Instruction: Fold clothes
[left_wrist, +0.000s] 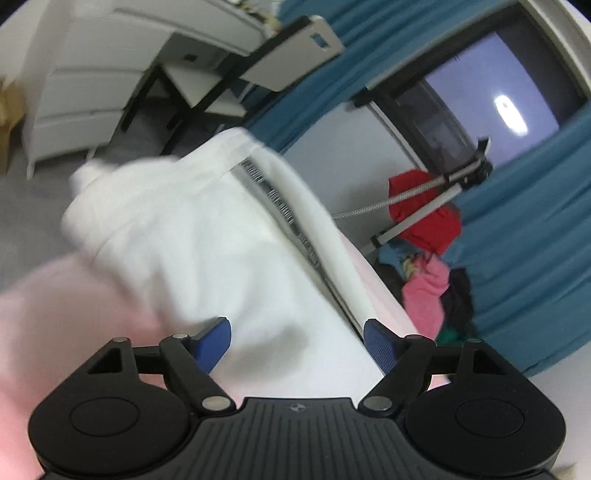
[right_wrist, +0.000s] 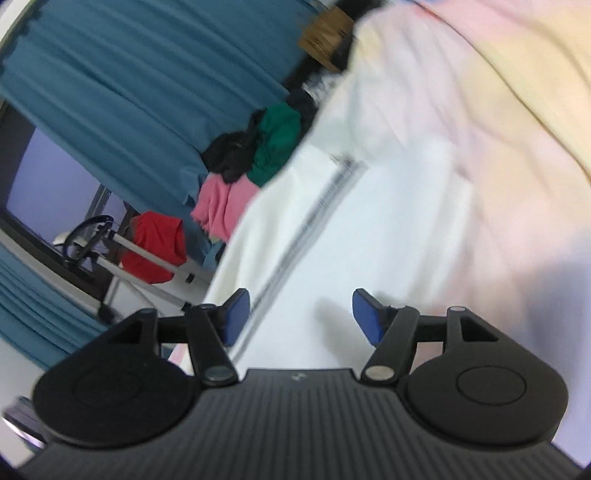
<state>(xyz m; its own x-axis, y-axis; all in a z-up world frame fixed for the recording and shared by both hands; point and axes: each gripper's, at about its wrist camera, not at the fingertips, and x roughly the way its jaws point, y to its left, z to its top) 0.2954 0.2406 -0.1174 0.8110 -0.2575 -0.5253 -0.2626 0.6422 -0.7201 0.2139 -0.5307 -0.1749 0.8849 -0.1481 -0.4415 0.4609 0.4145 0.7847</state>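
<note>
White zip jacket (left_wrist: 207, 236) lies spread on pale pink surface (left_wrist: 55, 314), soft fabric, blurred. Teal curtains (left_wrist: 535, 229), clothes pile (right_wrist: 236, 184) behind. Left claw (left_wrist: 297, 341), right claw (right_wrist: 301, 317) both spread, empty.

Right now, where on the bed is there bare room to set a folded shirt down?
Bare pink sheet lies left of the white zip jacket. Beyond the jacket it is crowded with the clothes pile. A yellowish cloth covers the sheet on the jacket's other side.

Pale pink surface (left_wrist: 55, 317), blurred. White zippered garment (left_wrist: 207, 236) spread flat on it. Heap of clothes (right_wrist: 236, 192), red, pink, green, black, apparently at its far edge.
</note>
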